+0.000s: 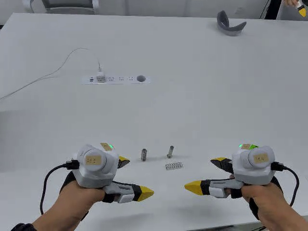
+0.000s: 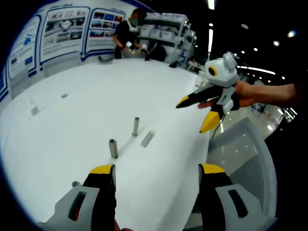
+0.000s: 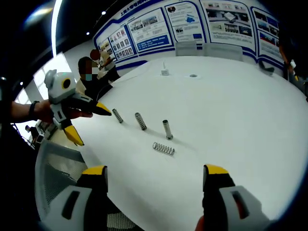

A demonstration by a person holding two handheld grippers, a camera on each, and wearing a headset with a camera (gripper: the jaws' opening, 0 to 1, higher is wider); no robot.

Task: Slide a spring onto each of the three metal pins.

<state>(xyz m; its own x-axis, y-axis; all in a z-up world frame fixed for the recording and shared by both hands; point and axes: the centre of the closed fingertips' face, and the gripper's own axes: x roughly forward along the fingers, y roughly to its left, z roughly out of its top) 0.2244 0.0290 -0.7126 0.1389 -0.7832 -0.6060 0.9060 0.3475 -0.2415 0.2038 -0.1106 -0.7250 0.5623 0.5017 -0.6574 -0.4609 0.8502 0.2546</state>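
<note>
**Head view, workbench seen from above.** Your left gripper [image 1: 134,177] sits low at the near left of the white table [image 1: 192,106]. Its yellow-tipped jaws are spread wide, with nothing between them. Your right gripper [image 1: 206,174] mirrors it at the near right, jaws likewise wide apart and empty. The two point inward toward each other, well apart, and neither touches any part.

**Task parts, between the grippers and a little farther from you.**
- The middle pin [image 1: 144,154] stands upright with a spring coiled around its shaft.
- The bare pin [image 1: 170,151] stands upright just to the right of the middle pin, its smooth metal showing.
- The loose spring [image 1: 173,166] lies on its side on the table, on your side of the bare pin, near it but not touching.
- The third pin [image 3: 117,115] appears in the right gripper view. It stands upright at the end of the row nearest your left gripper's jaw tip, and coils show on it as well.

**Background.** A white power strip [image 1: 115,79] lies near the middle of the table with a plug seated in it. Its white cable [image 1: 57,67] trails off to the left. A grey curved band [image 1: 230,22] rests at the far right.
</note>
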